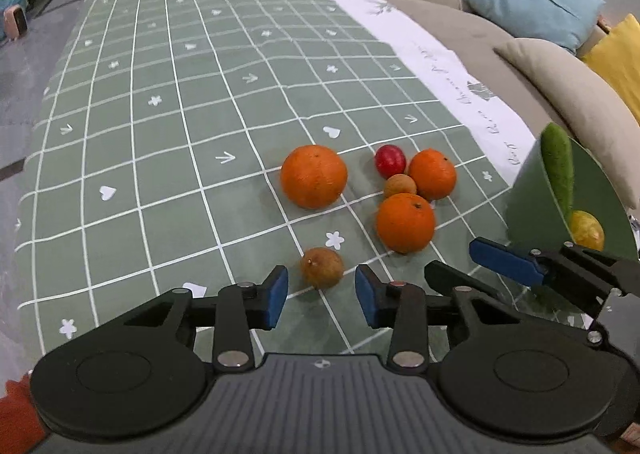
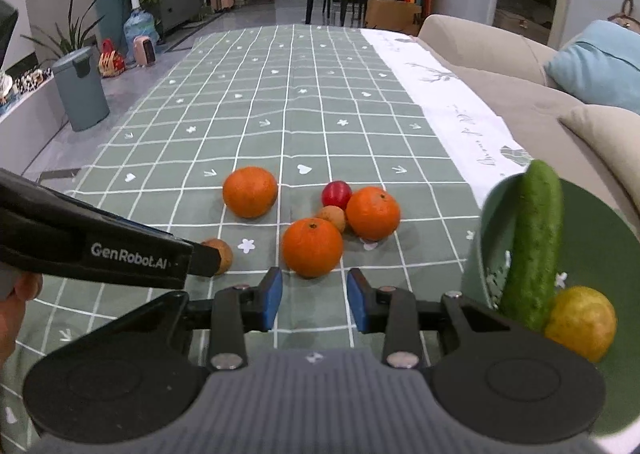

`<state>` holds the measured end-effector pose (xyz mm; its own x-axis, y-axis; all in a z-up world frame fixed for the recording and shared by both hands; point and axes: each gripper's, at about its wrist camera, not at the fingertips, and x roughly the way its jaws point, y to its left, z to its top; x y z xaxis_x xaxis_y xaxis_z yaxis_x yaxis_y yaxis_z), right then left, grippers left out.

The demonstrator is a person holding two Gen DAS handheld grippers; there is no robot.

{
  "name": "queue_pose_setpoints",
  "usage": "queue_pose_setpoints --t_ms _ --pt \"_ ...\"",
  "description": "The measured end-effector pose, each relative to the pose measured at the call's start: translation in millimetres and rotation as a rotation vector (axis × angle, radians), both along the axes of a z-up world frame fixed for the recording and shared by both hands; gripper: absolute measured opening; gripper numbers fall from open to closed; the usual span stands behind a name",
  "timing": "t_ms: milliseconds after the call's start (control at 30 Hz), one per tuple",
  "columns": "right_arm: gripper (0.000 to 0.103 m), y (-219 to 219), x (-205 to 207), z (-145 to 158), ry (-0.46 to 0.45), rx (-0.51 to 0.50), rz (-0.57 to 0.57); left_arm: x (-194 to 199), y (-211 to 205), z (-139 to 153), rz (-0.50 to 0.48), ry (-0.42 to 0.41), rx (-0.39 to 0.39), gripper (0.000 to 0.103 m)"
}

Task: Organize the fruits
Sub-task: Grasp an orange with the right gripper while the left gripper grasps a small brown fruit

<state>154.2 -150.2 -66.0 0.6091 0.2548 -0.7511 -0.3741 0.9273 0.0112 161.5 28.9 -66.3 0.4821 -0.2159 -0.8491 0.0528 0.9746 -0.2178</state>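
Observation:
Three oranges lie on the green checked tablecloth (image 1: 160,133): one to the left (image 1: 313,176) (image 2: 250,191), one near (image 1: 405,222) (image 2: 312,247) and one to the right (image 1: 433,173) (image 2: 373,212). A red plum (image 1: 390,161) (image 2: 336,193) and a small brown fruit (image 1: 400,185) (image 2: 333,217) sit among them. Another brown fruit (image 1: 322,267) (image 2: 221,254) lies just ahead of my open, empty left gripper (image 1: 321,302). My right gripper (image 2: 314,300) is open and empty, just short of the near orange. A green bowl (image 2: 592,238) (image 1: 532,189) at the right holds a cucumber (image 2: 534,246) and a yellow lemon (image 2: 582,328).
A beige sofa (image 2: 500,65) with blue (image 2: 600,61) and yellow (image 1: 620,57) cushions runs along the table's right side. A white cloth strip (image 2: 448,101) covers the right table edge. A grey bin (image 2: 82,87), plants and a dining set stand beyond on the floor.

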Motion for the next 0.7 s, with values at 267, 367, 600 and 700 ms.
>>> queue_pose_setpoints --t_ms 267,367,600,700 --pt "0.034 2.0 19.9 -17.1 0.024 -0.001 0.022 15.0 2.8 -14.2 0.006 0.051 -0.042 0.035" --pt "0.038 3.4 23.0 -19.3 0.022 0.002 0.026 16.5 3.2 -13.6 0.002 0.051 -0.054 0.029" --pt "0.040 10.4 31.2 -23.9 0.019 0.009 0.051 16.9 8.3 -7.9 0.014 0.042 -0.055 0.029" --pt "0.041 12.3 34.9 -25.5 0.018 0.009 0.045 16.4 11.2 -4.7 0.020 0.040 -0.051 0.029"
